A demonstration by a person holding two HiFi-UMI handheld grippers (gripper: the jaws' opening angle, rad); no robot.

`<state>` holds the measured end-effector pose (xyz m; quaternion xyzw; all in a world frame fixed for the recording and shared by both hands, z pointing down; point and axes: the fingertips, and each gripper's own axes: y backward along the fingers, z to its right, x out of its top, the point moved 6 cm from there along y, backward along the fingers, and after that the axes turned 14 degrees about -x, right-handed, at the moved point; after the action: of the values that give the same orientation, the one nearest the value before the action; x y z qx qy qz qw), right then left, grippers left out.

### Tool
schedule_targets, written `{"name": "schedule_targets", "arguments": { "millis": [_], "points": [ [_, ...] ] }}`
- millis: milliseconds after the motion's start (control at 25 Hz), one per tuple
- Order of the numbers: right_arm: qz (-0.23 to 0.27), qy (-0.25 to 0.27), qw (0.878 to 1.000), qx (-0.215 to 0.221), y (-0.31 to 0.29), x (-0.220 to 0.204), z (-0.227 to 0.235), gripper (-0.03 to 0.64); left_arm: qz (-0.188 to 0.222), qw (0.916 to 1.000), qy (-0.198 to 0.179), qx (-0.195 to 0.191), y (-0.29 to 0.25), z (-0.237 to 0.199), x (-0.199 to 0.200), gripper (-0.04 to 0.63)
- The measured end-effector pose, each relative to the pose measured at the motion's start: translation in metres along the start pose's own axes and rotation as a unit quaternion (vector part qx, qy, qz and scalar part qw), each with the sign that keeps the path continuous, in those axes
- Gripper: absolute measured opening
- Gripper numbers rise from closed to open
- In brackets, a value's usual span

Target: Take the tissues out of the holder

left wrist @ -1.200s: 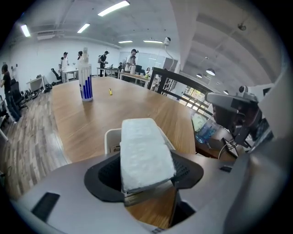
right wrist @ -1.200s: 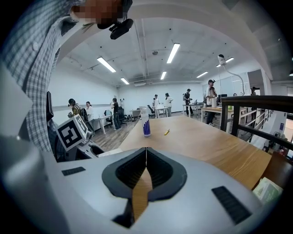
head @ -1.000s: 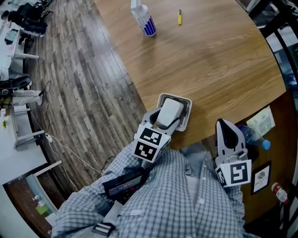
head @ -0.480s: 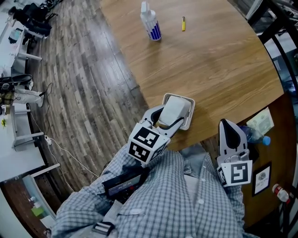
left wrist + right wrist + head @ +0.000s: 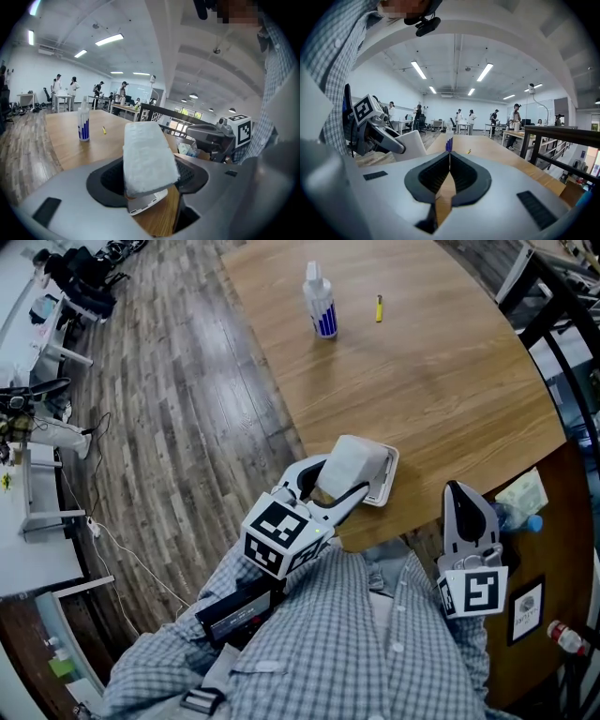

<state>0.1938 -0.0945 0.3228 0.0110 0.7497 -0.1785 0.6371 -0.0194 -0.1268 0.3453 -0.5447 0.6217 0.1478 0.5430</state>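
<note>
Right, head view first: the left gripper (image 5: 337, 480) sits at the lower centre of the frame, its jaws clamped on either side of the white tissue pack (image 5: 350, 463). The pack is tilted, raised over the pale holder (image 5: 385, 487), which lies on the wooden table (image 5: 441, 381) close to the table's lower edge. Up at the top of the frame a spray bottle (image 5: 321, 300) stands upright, with a small yellow stick (image 5: 379, 307) just beside it on the right. At lower right, the right gripper (image 5: 461, 504) hangs off the table edge, above the person's checked shirt (image 5: 356, 652).

Over to the left gripper view: the tissue pack (image 5: 147, 157) fills the middle, both dark jaw pads pressing on its sides, a solid hold. Under its lower end peeks a corner of the holder (image 5: 143, 205); whether the two touch, I can't tell. Far back on the table (image 5: 65, 140) stand the spray bottle (image 5: 84, 124) and the yellow stick (image 5: 104, 130). The right gripper (image 5: 213, 136) shows at right.

Now the right gripper view: the right gripper (image 5: 449, 159) has its jaws clenched together, tip to tip, with nothing between them. Straight beyond the tips stands the spray bottle (image 5: 448, 141), and the yellow stick (image 5: 468, 151) lies to its right. At left, the left gripper (image 5: 386, 138) carries the tissue pack (image 5: 414, 145).
</note>
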Motion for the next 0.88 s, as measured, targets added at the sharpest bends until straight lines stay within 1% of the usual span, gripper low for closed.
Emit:
{"name": "schedule_targets", "arguments": {
  "millis": [280,400,560,760,880],
  "points": [
    [0.035,0.015,0.999,-0.006,-0.001,0.022,-0.005,0.012,0.028,0.9995,-0.017,0.001,0.023,0.002,0.008,0.275],
    [0.050,0.006,0.999,-0.013,0.000,0.036,-0.008,0.012,0.043,0.9989,-0.019,-0.004,0.030,0.007,0.012,0.275],
    [0.048,0.025,0.999,-0.003,0.005,0.035,-0.012,0.012,0.054,0.9983,-0.021,-0.006,0.039,0.010,0.013,0.275],
    [0.048,0.029,0.998,0.002,-0.002,0.032,-0.020,0.012,0.064,0.9979,-0.010,-0.004,0.042,0.001,0.009,0.275],
    [0.046,0.032,0.998,0.001,0.001,0.033,-0.021,0.012,0.064,0.9979,-0.007,-0.008,0.043,0.003,0.010,0.275]
  ]
}}
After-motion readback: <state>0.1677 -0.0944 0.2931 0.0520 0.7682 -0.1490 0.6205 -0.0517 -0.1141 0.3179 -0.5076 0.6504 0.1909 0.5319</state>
